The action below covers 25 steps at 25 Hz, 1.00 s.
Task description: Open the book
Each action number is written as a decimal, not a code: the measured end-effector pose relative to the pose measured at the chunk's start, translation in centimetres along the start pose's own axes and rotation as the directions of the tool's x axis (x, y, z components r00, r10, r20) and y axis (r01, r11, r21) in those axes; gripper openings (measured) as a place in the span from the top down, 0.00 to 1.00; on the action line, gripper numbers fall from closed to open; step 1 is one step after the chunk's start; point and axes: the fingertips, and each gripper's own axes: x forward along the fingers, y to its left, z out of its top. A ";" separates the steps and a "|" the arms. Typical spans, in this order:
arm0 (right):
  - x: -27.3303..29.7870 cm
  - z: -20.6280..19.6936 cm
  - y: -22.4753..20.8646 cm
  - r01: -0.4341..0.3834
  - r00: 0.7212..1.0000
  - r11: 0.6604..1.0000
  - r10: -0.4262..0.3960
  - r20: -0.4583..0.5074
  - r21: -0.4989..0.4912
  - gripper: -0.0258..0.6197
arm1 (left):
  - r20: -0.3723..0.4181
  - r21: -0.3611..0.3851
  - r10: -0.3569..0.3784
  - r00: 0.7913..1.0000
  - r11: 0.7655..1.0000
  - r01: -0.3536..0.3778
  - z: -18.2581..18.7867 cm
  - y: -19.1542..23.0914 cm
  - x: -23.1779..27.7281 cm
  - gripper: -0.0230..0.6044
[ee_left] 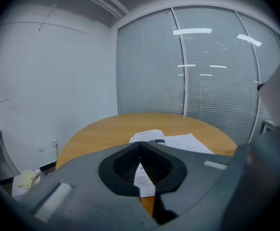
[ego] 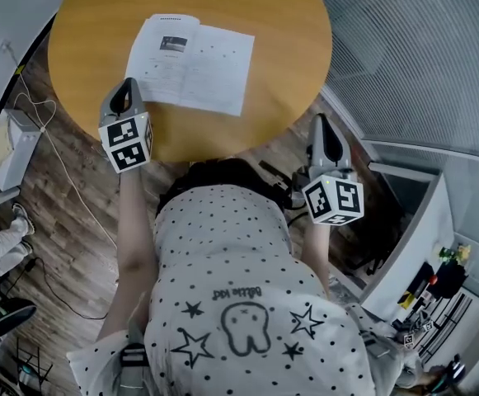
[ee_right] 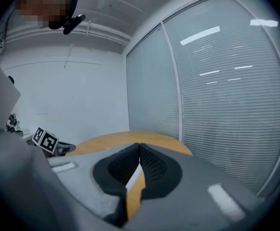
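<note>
- Thin white paper book (ego: 191, 63) lies spread open on the round orange-brown wooden table (ego: 288, 23), on the near-left part of the top
- Two printed pages face up; the left one carries a small dark picture and humps slightly toward the fold, while the right one lies flat
- Judgement: the opening looks done, as no cover or page stands between the viewer and the inside
- Nothing of the task seems left, except perhaps getting the tools clear; whether the humped page will settle flat cannot be told
- Left gripper (ego: 126, 89) hangs over the table's near edge, just beside the book's near-left corner and apart from it
- In its own view the left gripper (ee_left: 140, 146) has its jaws meeting at the tips with nothing pinched; the white seen through the slot below them is the book (ee_left: 171, 141) lying beyond on the table
- Right gripper (ego: 321, 126) sits off the table's near-right rim, over the dark wood-plank floor (ego: 66, 221), well apart from the book
- In its own view the right gripper (ee_right: 140, 147) has its jaws brought together and empty, and only the table's rim (ee_right: 125, 139) shows beyond them
- Further out: a white box (ego: 8, 147) on the floor at left, and a glass wall with slatted blinds (ee_left: 212, 81) behind the table
</note>
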 end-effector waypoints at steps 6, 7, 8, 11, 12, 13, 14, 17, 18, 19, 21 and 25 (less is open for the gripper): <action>-0.1 0.7 0.9 -0.045 0.999 0.999 0.045 0.004 -0.010 0.95 | 0.141 -0.003 -0.039 0.989 0.999 0.040 4.8 -1.9 -3.2 0.95; 0.0 0.8 1.2 -0.057 0.998 0.998 0.057 0.004 -0.014 0.95 | 0.162 0.000 -0.046 0.986 0.999 0.046 5.6 -2.4 -3.8 0.95; 0.0 0.9 1.5 -0.070 0.998 0.997 0.070 0.003 -0.018 0.95 | 0.183 0.004 -0.051 0.982 0.999 0.052 6.4 -2.8 -4.3 0.95; 0.3 1.2 2.5 -0.114 0.993 0.993 0.114 0.004 -0.030 0.95 | 0.240 0.009 -0.061 0.969 0.998 0.060 8.5 -3.7 -6.0 0.95; 0.3 1.4 2.8 -0.126 0.992 0.992 0.126 0.007 -0.029 0.95 | 0.255 0.010 -0.062 0.965 0.998 0.062 9.2 -4.0 -6.5 0.95; 0.4 1.6 3.0 -0.137 0.990 0.990 0.137 0.010 -0.028 0.95 | 0.268 0.012 -0.062 0.962 0.998 0.061 9.8 -4.2 -7.1 0.95; 0.5 1.9 3.2 -0.147 0.989 0.989 0.147 0.015 -0.028 0.95 | 0.278 0.013 -0.061 0.959 0.998 0.059 10.4 -4.5 -7.6 0.95; 0.6 2.1 3.2 -0.167 0.986 0.986 0.168 0.023 -0.030 0.95 | 0.306 0.013 -0.056 0.950 0.998 0.055 11.6 -5.0 -9.3 0.95; 0.7 2.2 3.2 -0.174 0.984 0.984 0.175 0.028 -0.030 0.95 | 0.317 0.013 -0.056 0.947 0.998 0.054 12.0 -5.2 -9.7 0.95; 0.7 2.4 3.2 -0.181 0.983 0.983 0.182 0.032 -0.029 0.95 | 0.328 0.011 -0.057 0.943 0.998 0.057 12.3 -5.5 -10.2 0.95; 0.5 2.5 3.2 -0.192 0.981 0.981 0.193 0.036 -0.021 0.95 | 0.345 0.017 -0.071 0.936 0.997 0.069 12.9 -6.3 -11.3 0.95; -0.7 2.8 3.3 -0.203 0.978 0.979 0.204 0.043 -0.015 0.95 | 0.390 0.047 -0.108 0.915 0.994 0.097 14.7 -8.2 -14.3 0.95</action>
